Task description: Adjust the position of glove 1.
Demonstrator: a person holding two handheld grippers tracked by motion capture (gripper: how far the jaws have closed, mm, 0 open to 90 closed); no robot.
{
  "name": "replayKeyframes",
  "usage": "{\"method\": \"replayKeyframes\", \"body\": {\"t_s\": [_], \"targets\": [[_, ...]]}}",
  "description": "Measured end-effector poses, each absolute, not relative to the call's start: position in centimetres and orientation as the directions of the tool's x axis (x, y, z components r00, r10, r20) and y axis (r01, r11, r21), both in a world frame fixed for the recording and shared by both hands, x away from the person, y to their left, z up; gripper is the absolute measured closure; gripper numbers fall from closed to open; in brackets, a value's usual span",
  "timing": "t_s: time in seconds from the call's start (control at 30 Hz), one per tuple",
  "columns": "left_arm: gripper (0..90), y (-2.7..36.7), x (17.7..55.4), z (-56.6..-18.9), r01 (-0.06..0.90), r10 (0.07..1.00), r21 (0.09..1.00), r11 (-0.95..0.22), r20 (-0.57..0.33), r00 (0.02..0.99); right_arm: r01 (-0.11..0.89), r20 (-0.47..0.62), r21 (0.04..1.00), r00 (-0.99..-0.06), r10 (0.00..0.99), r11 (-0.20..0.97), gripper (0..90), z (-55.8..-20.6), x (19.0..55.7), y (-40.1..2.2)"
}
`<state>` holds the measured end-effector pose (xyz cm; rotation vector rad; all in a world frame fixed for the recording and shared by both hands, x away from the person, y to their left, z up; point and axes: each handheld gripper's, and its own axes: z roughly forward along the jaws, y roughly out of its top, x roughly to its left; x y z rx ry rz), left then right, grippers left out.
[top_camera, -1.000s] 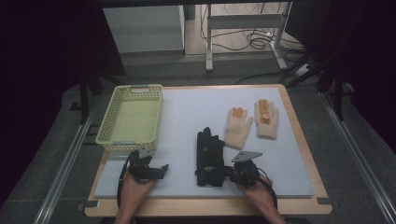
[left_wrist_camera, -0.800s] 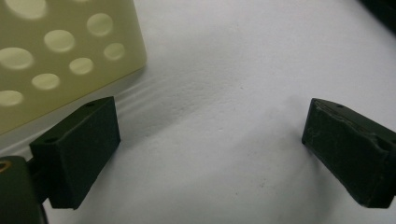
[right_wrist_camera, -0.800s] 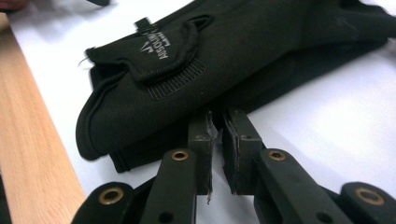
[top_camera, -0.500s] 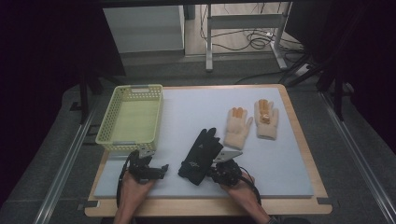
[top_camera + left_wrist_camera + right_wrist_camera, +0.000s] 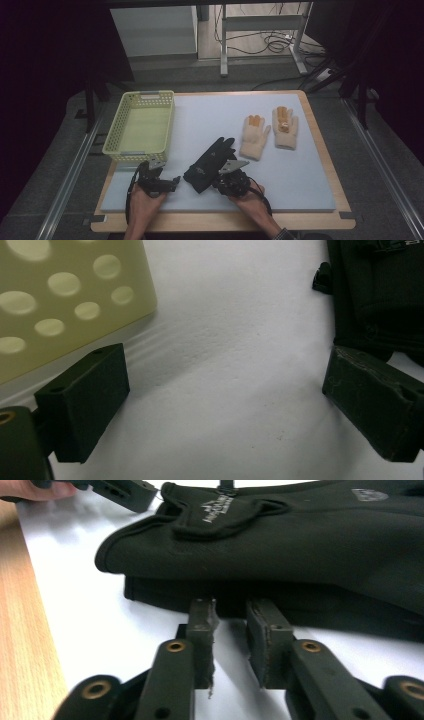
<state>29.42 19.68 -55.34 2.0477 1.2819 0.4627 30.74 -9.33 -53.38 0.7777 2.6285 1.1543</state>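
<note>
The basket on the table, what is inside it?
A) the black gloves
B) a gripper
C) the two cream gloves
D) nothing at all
D: in the high view the yellow basket shows only its bare bottom, while the black gloves lie on the mat beside it and the cream gloves lie farther to the right.

Dim room, grey floor (image 5: 250, 75), metal desk legs (image 5: 223, 40), tangled cables (image 5: 277, 45) beyond the wooden-edged table (image 5: 320, 135).
</note>
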Motion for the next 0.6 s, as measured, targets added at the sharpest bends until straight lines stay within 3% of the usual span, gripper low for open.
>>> {"method": "replayKeyframes", "body": {"t_s": [0.43,0.6], "targets": [[5.0,19.7,29.4,-55.4,0.653,0.889,0.698,-0.294,-0.050,0.455,0.424,0.006,0.738,-0.781,0.624,0.524,54.8,-52.0,31.8,-15.2],[4.9,19.7,29.4,-55.4,0.653,0.889,0.698,-0.294,-0.051,0.455,0.454,-0.017,0.740,-0.725,0.689,0.496,40.0,-51.8,32.4,-18.5]]}}
